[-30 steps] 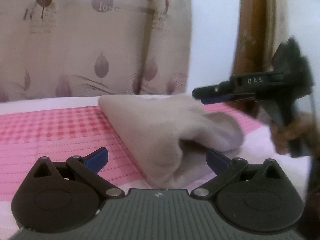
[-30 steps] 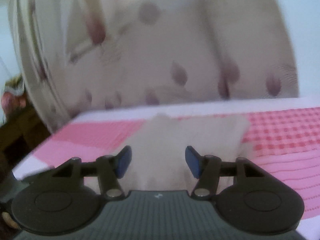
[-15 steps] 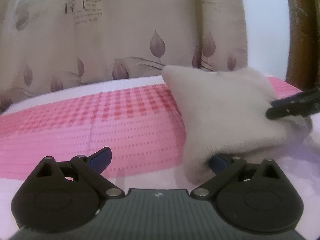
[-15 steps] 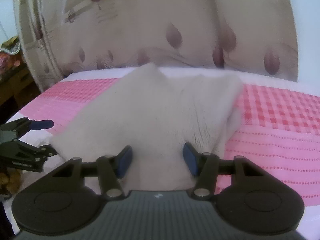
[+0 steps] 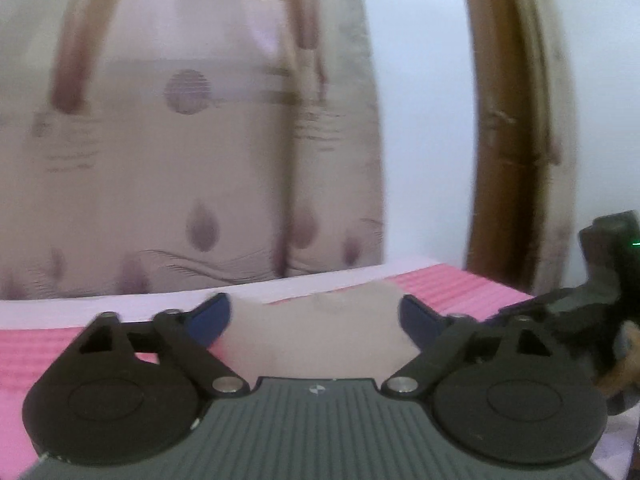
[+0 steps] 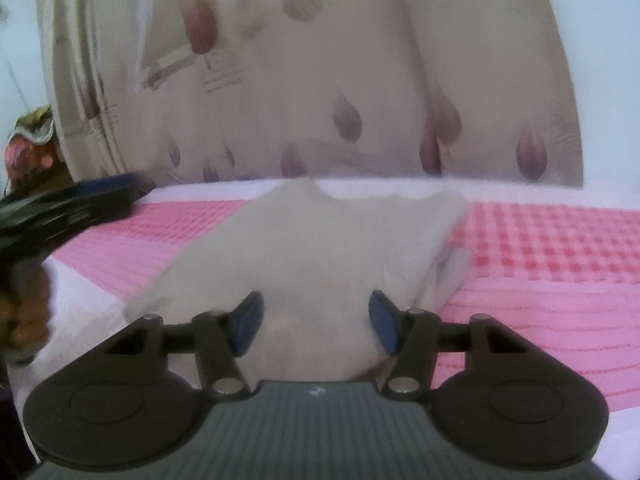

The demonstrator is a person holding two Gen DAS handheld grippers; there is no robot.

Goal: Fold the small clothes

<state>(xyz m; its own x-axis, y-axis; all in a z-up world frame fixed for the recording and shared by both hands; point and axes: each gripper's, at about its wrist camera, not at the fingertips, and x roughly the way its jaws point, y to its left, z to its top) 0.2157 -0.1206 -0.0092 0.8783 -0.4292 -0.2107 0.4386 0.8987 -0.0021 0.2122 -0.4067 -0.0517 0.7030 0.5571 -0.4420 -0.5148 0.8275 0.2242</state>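
Right wrist view: beige curtain with purple leaf print (image 6: 360, 92) behind; pink checked bed cover (image 6: 552, 264) below; on it, folded beige knit garment (image 6: 320, 256), near edge between right gripper (image 6: 316, 322) jaws, blue pads apart, not pressing cloth. Left wrist view: same garment (image 5: 316, 336) between and beyond left gripper (image 5: 316, 318) jaws, wide and closing, pads clear of cloth. Right gripper (image 5: 592, 308) just beside, at right.

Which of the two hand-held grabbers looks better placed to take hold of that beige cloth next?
Probably the right gripper: the beige cloth lies squarely between its fingers. The left gripper, jaws closing, faces only the cloth's edge.
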